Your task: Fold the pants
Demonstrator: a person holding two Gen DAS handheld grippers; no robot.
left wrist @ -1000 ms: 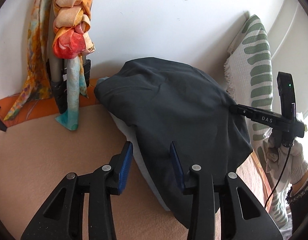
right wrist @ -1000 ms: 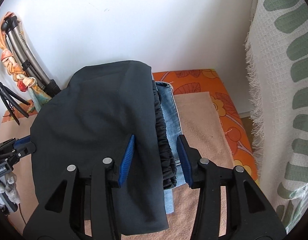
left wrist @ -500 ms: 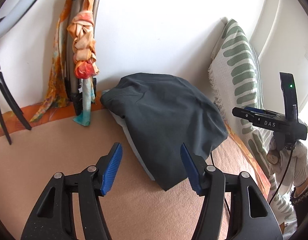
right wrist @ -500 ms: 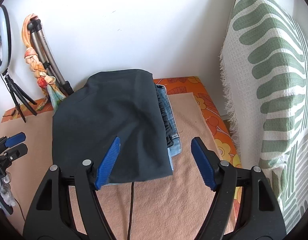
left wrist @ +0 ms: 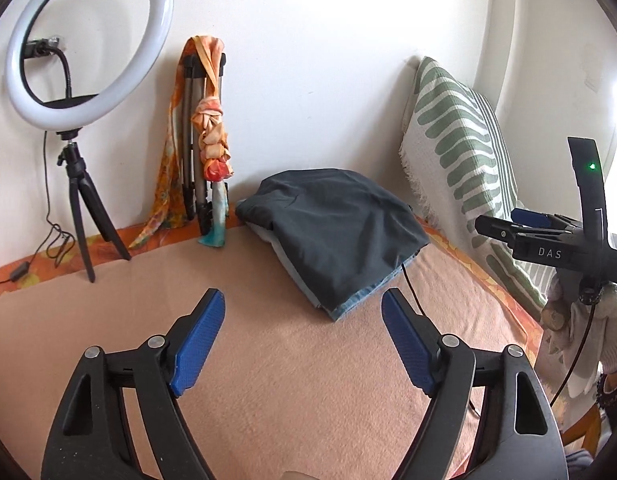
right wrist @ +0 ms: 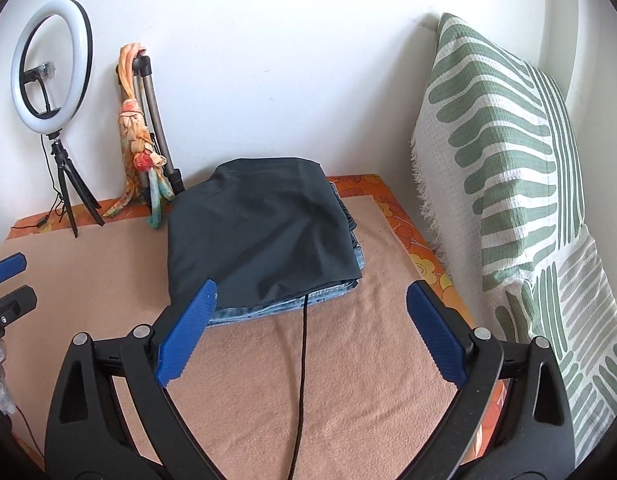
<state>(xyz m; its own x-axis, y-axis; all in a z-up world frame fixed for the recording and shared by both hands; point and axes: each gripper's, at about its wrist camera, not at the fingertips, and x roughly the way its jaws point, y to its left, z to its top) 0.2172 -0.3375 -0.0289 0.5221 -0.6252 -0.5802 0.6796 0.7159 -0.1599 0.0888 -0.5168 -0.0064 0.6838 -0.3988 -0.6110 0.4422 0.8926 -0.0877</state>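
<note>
Both tools pulled back, left tool (left wrist: 302, 312) and right tool (right wrist: 310, 300) spread apart, dark pants (right wrist: 260, 236) folded atop jeans (right wrist: 268, 308)

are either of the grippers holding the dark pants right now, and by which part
Nothing is held. The left gripper and right gripper both have their jaws spread wide, short of the folded dark pants lying on the jeans.

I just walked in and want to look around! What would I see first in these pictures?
First you would see the folded dark pants lying on top of folded blue jeans in the middle of the tan blanket. A big white ring light on a small tripod stands at the far left by the wall. A green-and-white patterned cushion leans up on the right, and both grippers hang open, holding nothing.
</note>
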